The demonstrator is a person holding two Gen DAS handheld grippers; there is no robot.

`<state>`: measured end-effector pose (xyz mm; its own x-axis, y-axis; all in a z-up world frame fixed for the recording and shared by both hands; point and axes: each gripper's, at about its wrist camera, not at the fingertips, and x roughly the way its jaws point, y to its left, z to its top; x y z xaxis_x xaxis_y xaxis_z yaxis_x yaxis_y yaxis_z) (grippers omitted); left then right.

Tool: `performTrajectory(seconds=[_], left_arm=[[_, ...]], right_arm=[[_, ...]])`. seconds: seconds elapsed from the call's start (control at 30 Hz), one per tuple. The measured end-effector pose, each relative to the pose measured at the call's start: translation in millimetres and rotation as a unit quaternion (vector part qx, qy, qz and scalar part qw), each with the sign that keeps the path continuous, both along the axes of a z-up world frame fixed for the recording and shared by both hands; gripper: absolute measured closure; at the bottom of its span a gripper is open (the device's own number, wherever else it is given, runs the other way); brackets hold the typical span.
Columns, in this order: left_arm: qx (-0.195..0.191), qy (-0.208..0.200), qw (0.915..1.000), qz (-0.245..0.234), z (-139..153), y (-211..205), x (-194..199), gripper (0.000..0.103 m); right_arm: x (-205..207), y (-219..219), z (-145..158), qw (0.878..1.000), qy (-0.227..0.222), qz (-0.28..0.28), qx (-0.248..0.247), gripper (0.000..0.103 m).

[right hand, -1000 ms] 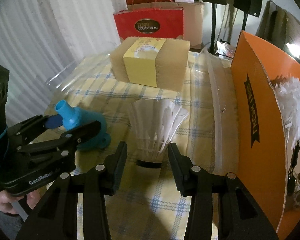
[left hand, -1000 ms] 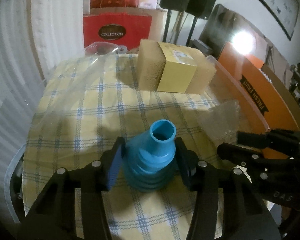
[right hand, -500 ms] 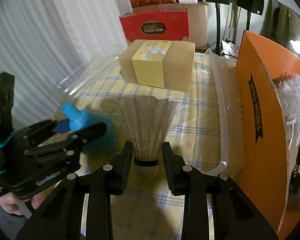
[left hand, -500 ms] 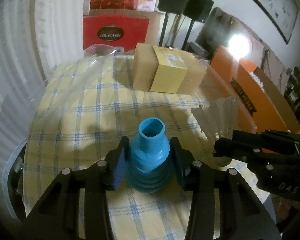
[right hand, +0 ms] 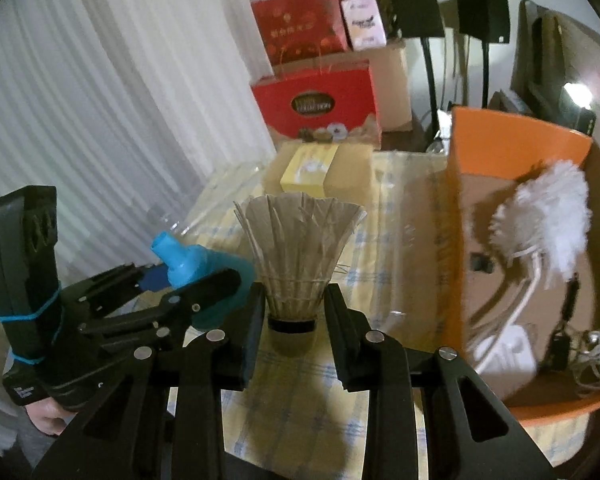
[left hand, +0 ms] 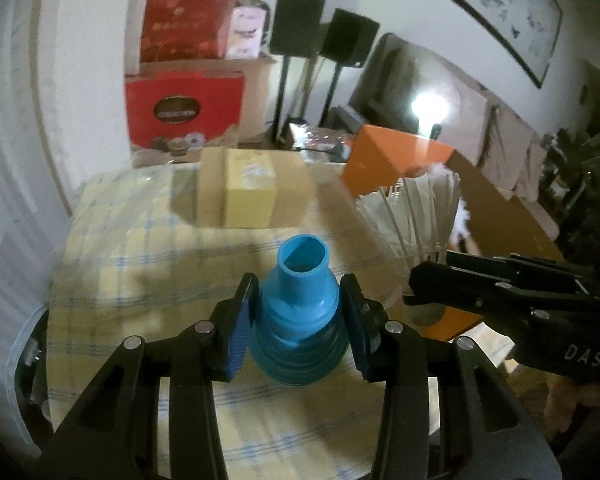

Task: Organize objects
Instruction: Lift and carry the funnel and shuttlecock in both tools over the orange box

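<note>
My left claw (left hand: 298,316) is clamped on the blue funnel (left hand: 300,312), pads pressed against its ribbed lower half, and my right claw (right hand: 294,320) is closed on the shuttlecock (right hand: 296,256), gripping it low at the band just above the cork. Both things look lifted clear of the checked table (left hand: 140,280), though the blur makes me unsure how far. The orange box (right hand: 520,148) stands open on the right, already holding a white feather duster (right hand: 548,216) and a tangle of cables and a charger (right hand: 512,348); I take it both pieces belong in there. The worry with the funnel is its shape: it tapers upward and its sides are sloped, so if I tilt my left claw or loosen at all it could squirt out from between the pads and roll across the table. The shuttlecock is the frailer one; its feathers spread wide above my fingers, and if I swing it right too low they will catch the near wall of the box and bend or snap. My two claws are also close beside each other, so crossing paths on the way to the box could knock one load against the other. A clear plastic sheet (right hand: 228,184) lies on the table at the far left by the brown and yellow parcel (right hand: 320,168), and anything dropped there may slide.
</note>
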<state>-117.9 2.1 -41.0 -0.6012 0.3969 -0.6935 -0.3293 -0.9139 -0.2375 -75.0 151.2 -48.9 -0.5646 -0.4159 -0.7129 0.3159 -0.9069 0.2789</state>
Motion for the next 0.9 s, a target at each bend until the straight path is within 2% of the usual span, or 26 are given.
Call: performTrajectory(seconds=[0.53,0.9], left_arm=[[0.000,0.019,0.9983,-0.054,30,79,10,0.064],[-0.008,0.024,0.9942,-0.105,32,149,7,0.064]], right_arm=[[21,80,36,0.997,0.029,-0.065,-0.025,0.073],[27,150,32,0.991,0.025,-0.126,-0.027,0.073]])
